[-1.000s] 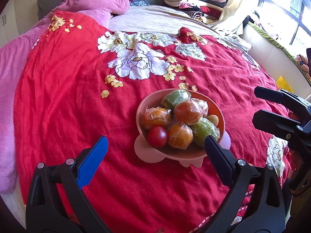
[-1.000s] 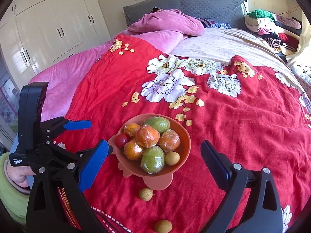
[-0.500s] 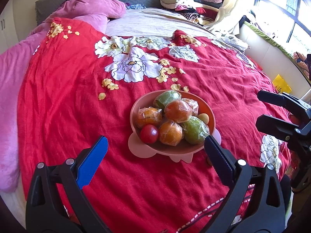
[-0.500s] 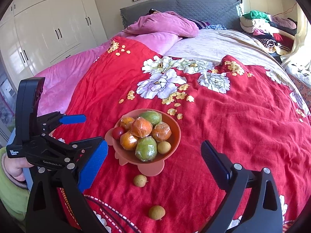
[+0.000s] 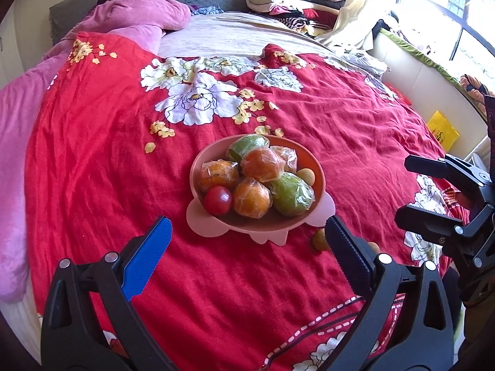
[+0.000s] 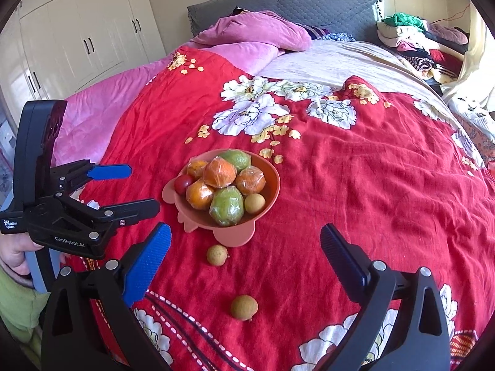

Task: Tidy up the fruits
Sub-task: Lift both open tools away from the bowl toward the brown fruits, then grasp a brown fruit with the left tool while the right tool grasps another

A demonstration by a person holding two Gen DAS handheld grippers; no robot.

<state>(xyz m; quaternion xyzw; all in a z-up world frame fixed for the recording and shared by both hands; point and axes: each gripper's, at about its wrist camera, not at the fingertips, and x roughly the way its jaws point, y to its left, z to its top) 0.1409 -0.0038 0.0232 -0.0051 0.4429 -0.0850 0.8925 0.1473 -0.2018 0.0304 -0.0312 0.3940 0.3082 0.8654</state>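
A pink bowl (image 5: 318,170) (image 6: 273,191) sits on the red flowered bedspread, holding several wrapped oranges (image 5: 251,198) (image 6: 220,172), green fruits (image 5: 290,194) (image 6: 226,205), a red tomato (image 5: 217,200) (image 6: 183,184) and a longan (image 6: 255,203). Two loose longans lie in front of the bowl, one near it (image 6: 217,255) (image 5: 320,239), one closer (image 6: 244,307). My left gripper (image 5: 247,256) (image 6: 125,188) is open and empty, left of the bowl. My right gripper (image 6: 246,261) (image 5: 414,191) is open and empty, above the loose longans.
The red bedspread (image 6: 371,185) covers the bed. A pink quilt (image 6: 253,34) lies at the head and left side. Folded clothes (image 6: 417,37) are stacked at the far right. White wardrobes (image 6: 77,40) stand beyond the left side.
Both grippers have drawn back from the bowl, which now looks smaller and farther. The two loose longans have come fully into the right wrist view.
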